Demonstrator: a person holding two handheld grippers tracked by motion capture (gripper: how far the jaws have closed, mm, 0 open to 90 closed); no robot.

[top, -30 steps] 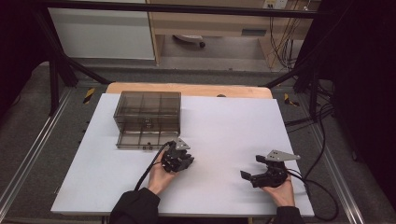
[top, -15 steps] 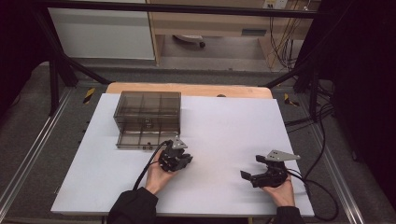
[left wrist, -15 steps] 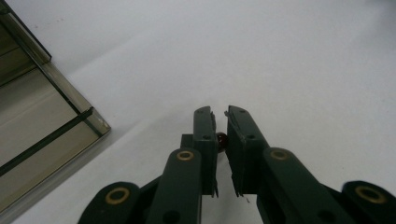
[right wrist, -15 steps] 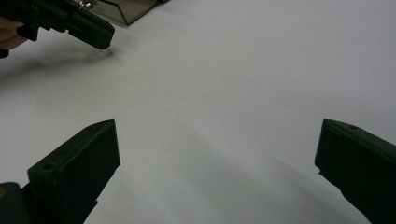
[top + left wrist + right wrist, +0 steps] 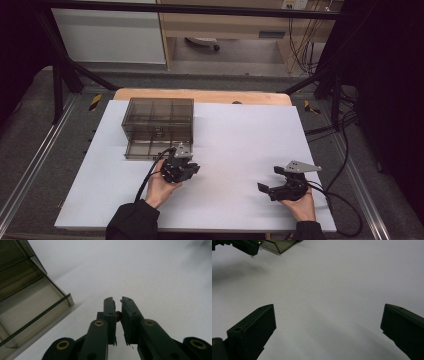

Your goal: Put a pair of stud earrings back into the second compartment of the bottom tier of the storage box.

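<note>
Bead [image 5: 118, 314] pinched in our left gripper [image 5: 118, 300], right gripper [image 5: 328, 322] spread idle; next, we carry it toward the open drawer [image 5: 150, 149] at eleven o'clock.

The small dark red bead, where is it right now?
In the left gripper view, the bead sits pinched in the left gripper, over the white table, right of the drawer box.

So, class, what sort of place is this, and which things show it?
Probably a lab recording bench: a white table inside a black frame, loose cables behind, and a person working a hand-held gripper by a smoky plastic drawer box.
</note>
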